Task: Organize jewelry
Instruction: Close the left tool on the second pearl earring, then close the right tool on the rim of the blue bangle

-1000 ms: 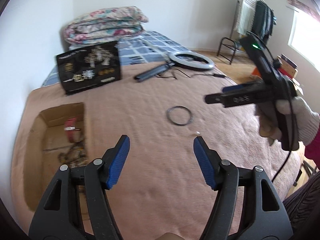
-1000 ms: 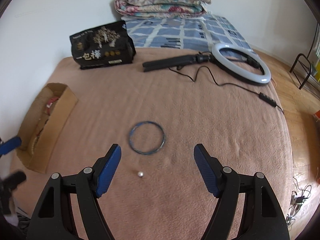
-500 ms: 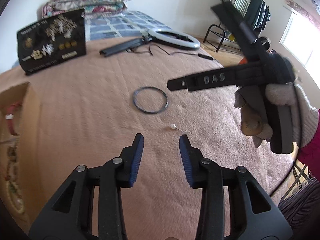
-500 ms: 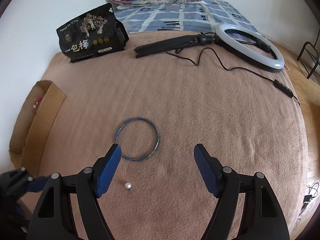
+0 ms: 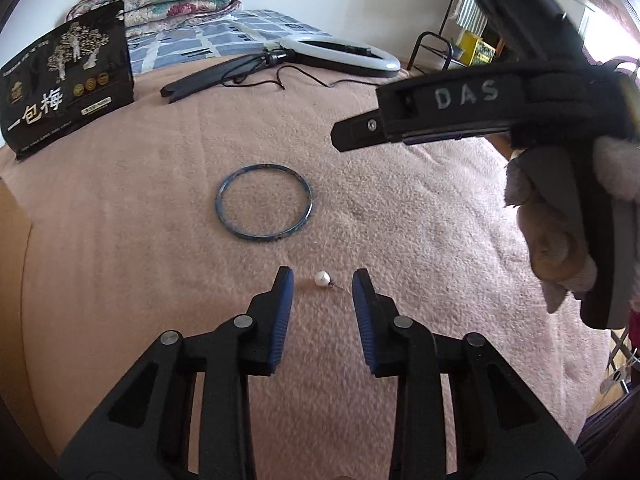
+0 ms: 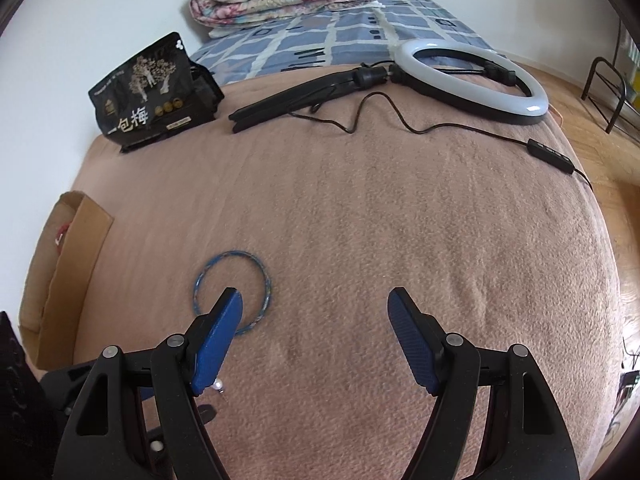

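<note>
We have brought our left gripper [image 5: 322, 280] nearer, its fingers part-closed around the pearl [image 5: 322, 278] (not yet gripping); right gripper [image 6: 314, 300] stays released.

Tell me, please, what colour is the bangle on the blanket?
Blue, slightly mottled; the bangle shows best in the left wrist view.

A small white pearl [image 5: 322, 278] on a thin wire pin lies on the bed's pink blanket [image 5: 400, 208], level with my left jaws' tips and touching neither. Just beyond it a thin blue bangle [image 5: 263, 204] lies flat. At the far left an open cardboard box [image 6: 64, 276] holds something red.
</note>
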